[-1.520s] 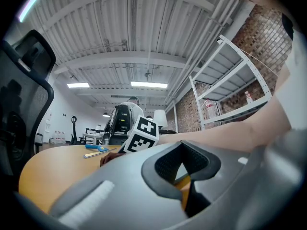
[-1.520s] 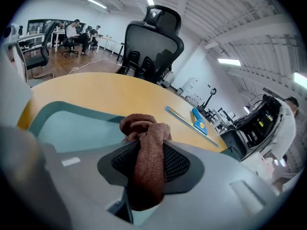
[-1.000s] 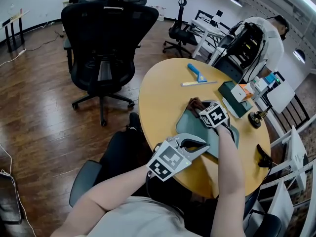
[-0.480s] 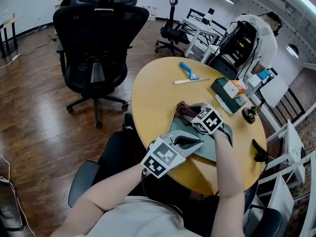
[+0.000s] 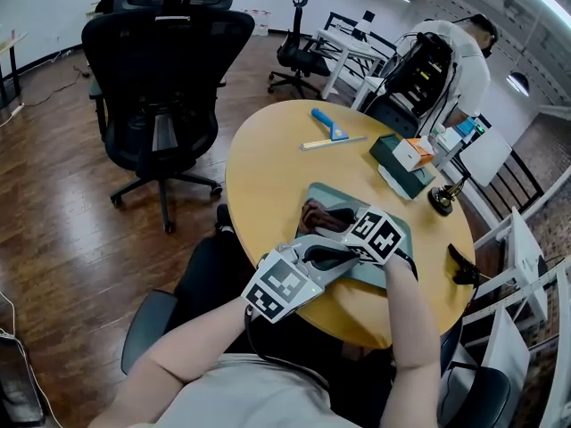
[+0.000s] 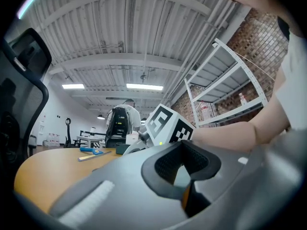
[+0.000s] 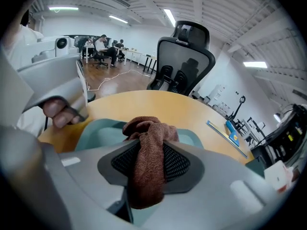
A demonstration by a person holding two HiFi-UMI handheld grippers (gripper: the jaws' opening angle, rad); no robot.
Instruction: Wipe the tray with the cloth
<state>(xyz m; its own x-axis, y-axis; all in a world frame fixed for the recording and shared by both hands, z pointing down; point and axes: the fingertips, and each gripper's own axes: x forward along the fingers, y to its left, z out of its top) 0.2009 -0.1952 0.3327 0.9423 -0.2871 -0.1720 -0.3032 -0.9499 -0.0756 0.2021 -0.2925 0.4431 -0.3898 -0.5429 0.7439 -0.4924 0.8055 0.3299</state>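
Note:
A grey-green tray (image 5: 398, 223) lies on the round wooden table, near its front edge. My right gripper (image 5: 339, 220) is shut on a bunched brown cloth (image 5: 318, 214) and presses it onto the tray's left part. In the right gripper view the cloth (image 7: 149, 152) hangs between the black pads over the tray floor (image 7: 98, 133). My left gripper (image 5: 334, 257) sits at the tray's near left rim and looks shut on it. In the left gripper view a grey-green sliver of the rim (image 6: 183, 172) shows between its pads.
Farther back on the table (image 5: 268, 172) lie a blue scraper (image 5: 327, 124) and a ruler (image 5: 332, 143). A dark green box (image 5: 401, 172) with a small white-and-orange box on it sits at the right. A black office chair (image 5: 161, 69) stands to the left.
The right gripper has drawn the cloth along the tray's left part, toward me. The left gripper has kept its place at the tray's rim.

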